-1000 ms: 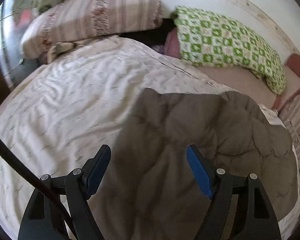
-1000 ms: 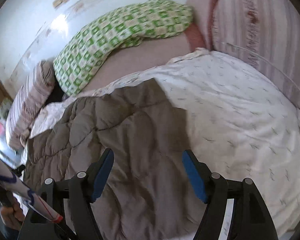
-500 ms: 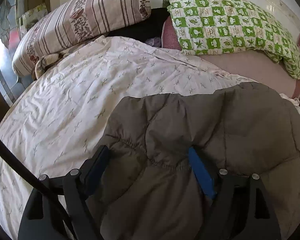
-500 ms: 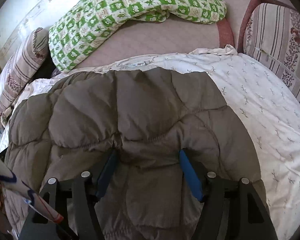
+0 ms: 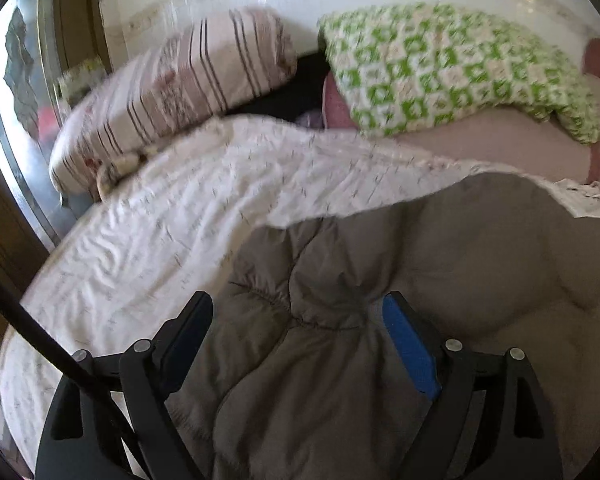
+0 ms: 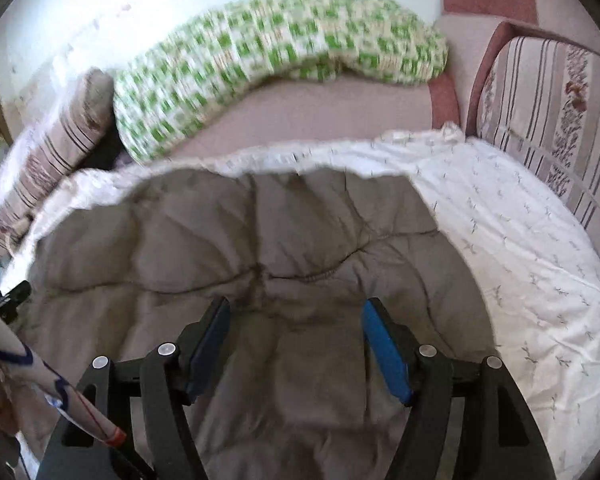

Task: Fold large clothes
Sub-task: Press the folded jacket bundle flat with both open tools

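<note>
In the left wrist view, the left gripper (image 5: 300, 332) sits low over the near edge of the bed (image 5: 140, 240), jaws spread wide and just opened further; a puffy fold of the grey quilted jacket (image 5: 440, 264) bulges up between the fingers, but whether the pads press it I cannot tell. The jacket lies straight ahead and off to the right, its long axis running across the near edge toward the other hand, its far edge short of the green checked pillow (image 5: 452, 72). In the right wrist view, the right gripper (image 6: 296, 334) has its jaws apart too, with a jacket fold bunched between them; grip unclear. Here the jacket spreads ahead and leftward, white sheet bare to the right. Each hand seems equally near its own end.
</note>
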Available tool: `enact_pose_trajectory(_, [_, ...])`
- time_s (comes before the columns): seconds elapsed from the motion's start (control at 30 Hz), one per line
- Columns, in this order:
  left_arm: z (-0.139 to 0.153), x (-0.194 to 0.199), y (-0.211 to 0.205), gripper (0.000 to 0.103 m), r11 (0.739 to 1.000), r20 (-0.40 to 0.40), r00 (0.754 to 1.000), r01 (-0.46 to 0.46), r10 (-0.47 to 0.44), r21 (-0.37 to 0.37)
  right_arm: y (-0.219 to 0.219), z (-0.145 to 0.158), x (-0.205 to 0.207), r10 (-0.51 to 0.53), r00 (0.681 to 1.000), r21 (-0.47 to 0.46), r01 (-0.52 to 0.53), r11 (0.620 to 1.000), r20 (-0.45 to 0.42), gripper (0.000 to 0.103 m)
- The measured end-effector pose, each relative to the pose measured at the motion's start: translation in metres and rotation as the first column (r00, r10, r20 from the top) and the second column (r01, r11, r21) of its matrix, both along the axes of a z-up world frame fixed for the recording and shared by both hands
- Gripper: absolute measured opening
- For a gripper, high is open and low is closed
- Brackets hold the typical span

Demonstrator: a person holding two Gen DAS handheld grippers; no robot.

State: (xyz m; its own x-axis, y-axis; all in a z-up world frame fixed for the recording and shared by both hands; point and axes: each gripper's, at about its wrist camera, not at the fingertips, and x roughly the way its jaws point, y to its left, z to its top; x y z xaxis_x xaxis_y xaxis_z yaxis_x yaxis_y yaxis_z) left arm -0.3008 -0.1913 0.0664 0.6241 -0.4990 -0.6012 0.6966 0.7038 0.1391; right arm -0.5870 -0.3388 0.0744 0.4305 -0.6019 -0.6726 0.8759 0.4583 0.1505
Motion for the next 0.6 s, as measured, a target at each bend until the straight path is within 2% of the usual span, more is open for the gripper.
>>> enact_pose_trajectory(0.1, [0.016, -0.024, 0.019, 0.086, 0.999, 0.053, 0.998, 0.021, -0.019, -0.034, 0.027, 0.016, -0.004, 0.004, 1.000, -0.055, -0.004, 0.998, 0.008, 0.074])
enact_pose_trajectory(0.23, [0.023, -0.056, 0.043, 0.086, 0.998, 0.060, 0.997, 0.052, -0.049, -0.046, 0.066, 0.026, -0.007, 0.059, 0.998, -0.070, -0.057, 0.996, 0.027, 0.074])
enact_pose_trajectory(0.37, [0.011, -0.089, 0.073, 0.086, 0.997, -0.021, 0.997, 0.075, -0.076, -0.034, 0.108, 0.026, -0.013, 0.101, 0.994, -0.071, -0.098, 0.993, 0.042, 0.074])
enact_pose_trajectory(0.43, [0.001, -0.101, 0.084, 0.086, 0.997, -0.043, 0.997, 0.068, -0.070, -0.035, 0.124, 0.024, -0.010, 0.120, 0.993, -0.079, -0.118, 0.990, 0.020, 0.074])
enact_pose_trajectory(0.6, [-0.022, -0.111, 0.083, 0.086, 0.995, -0.095, 0.991, 0.097, -0.099, -0.016, 0.140, 0.014, -0.008, 0.120, 0.993, -0.083, -0.121, 0.989, -0.017, 0.075])
